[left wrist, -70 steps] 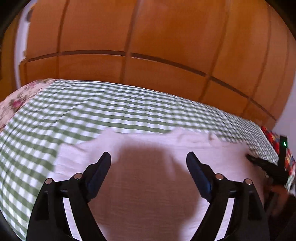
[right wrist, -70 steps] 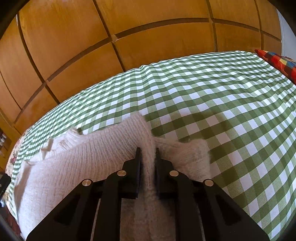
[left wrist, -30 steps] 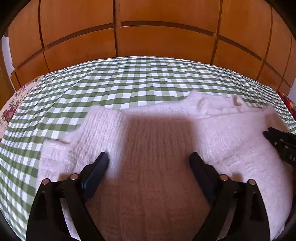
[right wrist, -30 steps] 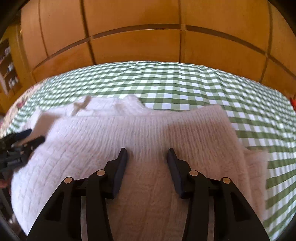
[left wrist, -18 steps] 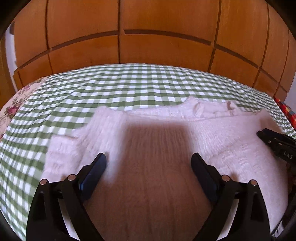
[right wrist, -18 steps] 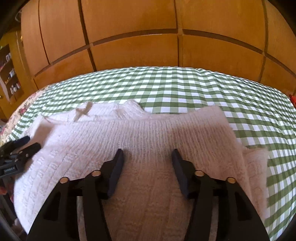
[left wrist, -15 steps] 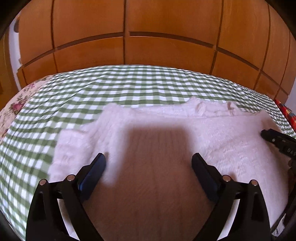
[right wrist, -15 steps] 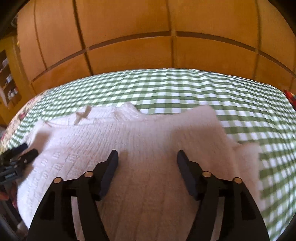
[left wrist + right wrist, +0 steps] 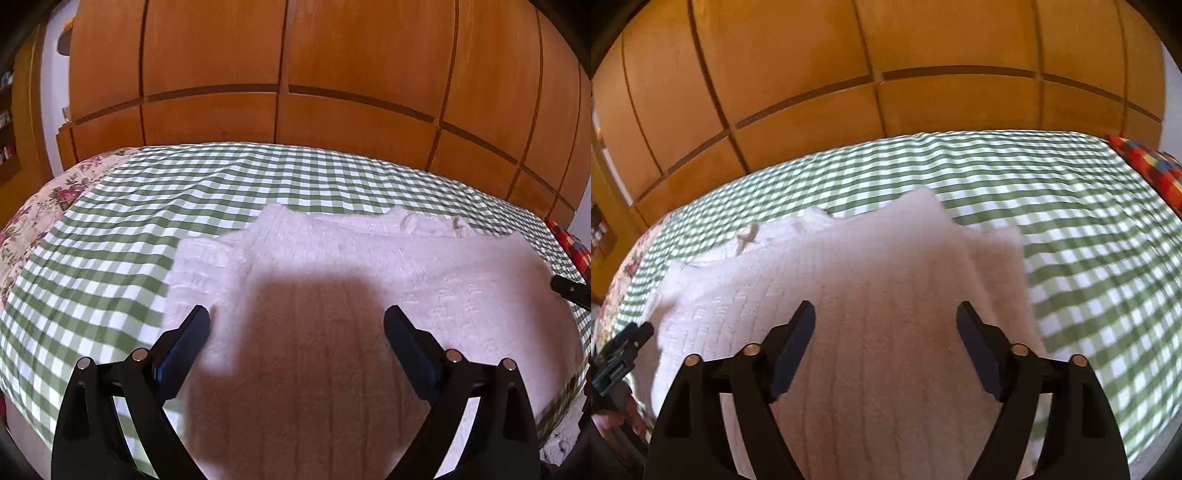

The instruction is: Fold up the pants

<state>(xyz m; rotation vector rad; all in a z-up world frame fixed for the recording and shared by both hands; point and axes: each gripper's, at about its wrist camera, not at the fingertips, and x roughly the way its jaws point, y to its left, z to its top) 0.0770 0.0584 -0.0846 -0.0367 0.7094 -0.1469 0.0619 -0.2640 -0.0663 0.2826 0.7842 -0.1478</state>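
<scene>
The pants (image 9: 332,280) are a soft, fluffy white knit. They lie flat on the bed (image 9: 110,236), close to its near edge and about in the middle of it, with green checks showing on the far side and on both ends. They are already folded into a thick pile, and a second layer peeks out along the side toward the right end of the bed (image 9: 1001,258).

The left gripper (image 9: 297,321) hangs above the pile with its jaws spread wide and nothing between them. The right gripper (image 9: 885,317) is over the pile too. Its jaws are opening, and nothing is pinched in them.

This knit looks light and floppy. It will bend and sag when lifted, not stay stiff. It is not slippery, because the fuzzy yarn catches, and it will not break. It can stretch, though, so a gentle pull is best.

A good place to grab is the thick folded edge or a corner, pinching all the layers at once. The little bow-like bit (image 9: 748,236) near the far edge may be a waist tie, but it is too blurry to be sure.
</scene>
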